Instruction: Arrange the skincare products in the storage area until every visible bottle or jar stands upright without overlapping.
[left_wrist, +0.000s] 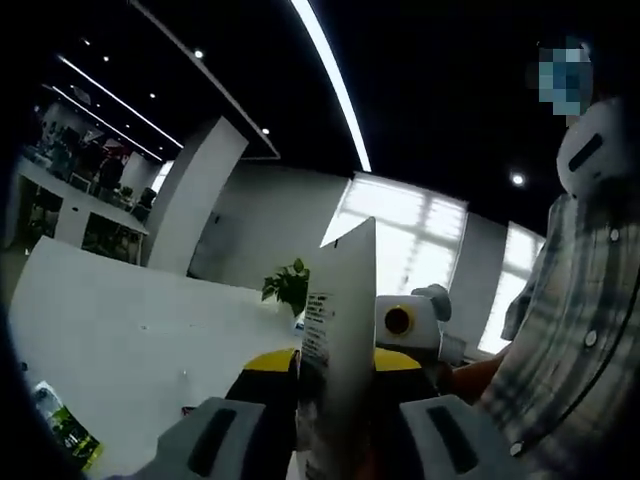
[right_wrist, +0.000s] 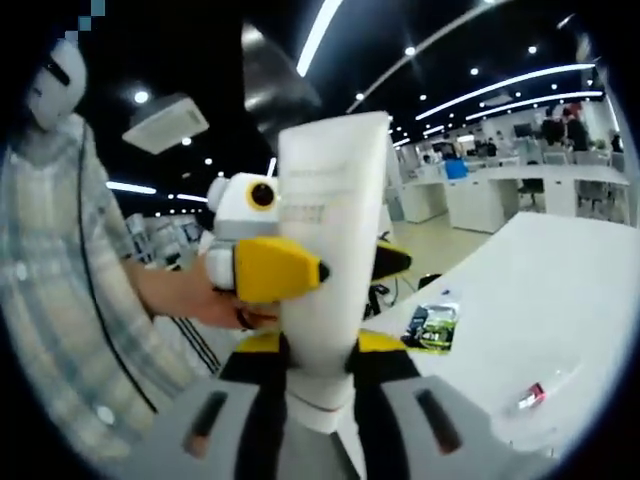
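Observation:
A white skincare tube (right_wrist: 330, 200) is held up in the air, its crimped end on top and its cap end low between my right gripper's (right_wrist: 322, 345) yellow-tipped jaws, which are shut on it. My left gripper (right_wrist: 340, 265) comes in from the left and clamps the tube's middle, one yellow jaw in front and one behind. In the left gripper view the tube (left_wrist: 340, 300) shows edge-on, with small print down its side, and rises between my left gripper's (left_wrist: 335, 365) shut jaws.
A white table (right_wrist: 560, 300) lies to the right, with a green and black packet (right_wrist: 435, 325) and a small red item (right_wrist: 530, 397) on it. The table (left_wrist: 120, 320) and packet (left_wrist: 65, 432) also appear in the left gripper view. A person in a plaid shirt (left_wrist: 570, 330) stands close behind.

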